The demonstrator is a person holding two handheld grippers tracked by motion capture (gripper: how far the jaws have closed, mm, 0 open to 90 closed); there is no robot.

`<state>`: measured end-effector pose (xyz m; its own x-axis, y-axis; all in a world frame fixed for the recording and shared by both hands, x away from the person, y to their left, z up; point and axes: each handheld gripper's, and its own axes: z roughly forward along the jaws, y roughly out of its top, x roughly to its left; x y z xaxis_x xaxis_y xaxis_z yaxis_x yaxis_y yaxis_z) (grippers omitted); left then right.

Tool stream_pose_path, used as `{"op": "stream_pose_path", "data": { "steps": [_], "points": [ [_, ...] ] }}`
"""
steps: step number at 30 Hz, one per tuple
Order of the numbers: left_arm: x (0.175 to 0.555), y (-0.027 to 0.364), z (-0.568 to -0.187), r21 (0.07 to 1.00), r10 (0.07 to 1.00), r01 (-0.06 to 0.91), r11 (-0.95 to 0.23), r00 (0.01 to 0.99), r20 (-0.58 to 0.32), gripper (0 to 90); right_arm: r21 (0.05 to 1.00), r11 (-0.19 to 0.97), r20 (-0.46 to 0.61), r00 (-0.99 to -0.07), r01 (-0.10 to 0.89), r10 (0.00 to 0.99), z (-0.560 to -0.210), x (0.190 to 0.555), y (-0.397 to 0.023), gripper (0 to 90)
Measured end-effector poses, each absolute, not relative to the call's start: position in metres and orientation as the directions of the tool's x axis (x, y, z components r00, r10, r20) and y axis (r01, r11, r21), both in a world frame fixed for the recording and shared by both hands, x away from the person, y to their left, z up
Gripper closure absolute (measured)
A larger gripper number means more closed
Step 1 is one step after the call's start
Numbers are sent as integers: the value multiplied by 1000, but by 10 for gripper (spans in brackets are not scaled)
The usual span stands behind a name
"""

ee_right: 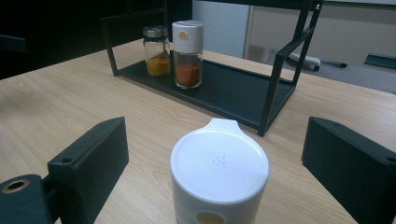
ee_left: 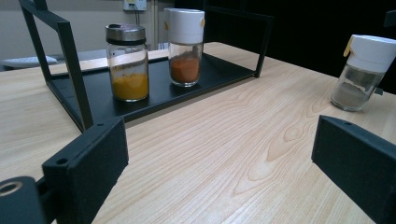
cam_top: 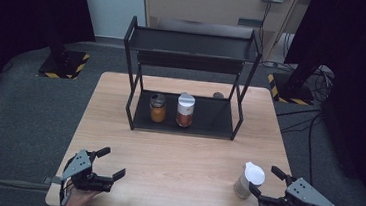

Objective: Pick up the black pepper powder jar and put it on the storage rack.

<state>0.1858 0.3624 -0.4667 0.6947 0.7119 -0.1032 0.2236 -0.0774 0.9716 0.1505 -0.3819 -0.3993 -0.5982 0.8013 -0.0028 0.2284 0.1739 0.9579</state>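
Between spread right gripper [ee_right: 215, 172] jaws, unlabelled white-capped jar [ee_right: 218, 179], left gripper [ee_left: 219, 163] spread, empty

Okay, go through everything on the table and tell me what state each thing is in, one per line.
White-capped jar: upright on the table, cap shut, between the right gripper's open jaws.
Orange-powder jar: upright on the rack's lower shelf, capped.
Yellow-powder jar: upright beside it, lidded.
Rack: upright, top shelf bare.
Left gripper: open, holding nothing.
Right gripper: open.
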Motion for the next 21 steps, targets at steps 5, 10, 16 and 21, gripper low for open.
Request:
{"op": "stream_pose_path", "data": {
  "steps": [5,10,16,21],
  "points": [
    [185,363,-467,972,714,223,-73,692,-105,27,954,177,2,-598,241,801,-397,154,-379,75],
    [186,363,-467,972,713,224,-74,693,-105,26,941,186,22,-596,285,803,-396,162,-376,77],
    [186,363,-467,972,714,224,-74,692,-106,27,919,212,34,-601,334,798,-399,174,-373,121],
    [185,363,-467,972,715,224,-72,691,-106,27,904,219,51,-601,366,798,-403,184,-370,154]
  ]
}}
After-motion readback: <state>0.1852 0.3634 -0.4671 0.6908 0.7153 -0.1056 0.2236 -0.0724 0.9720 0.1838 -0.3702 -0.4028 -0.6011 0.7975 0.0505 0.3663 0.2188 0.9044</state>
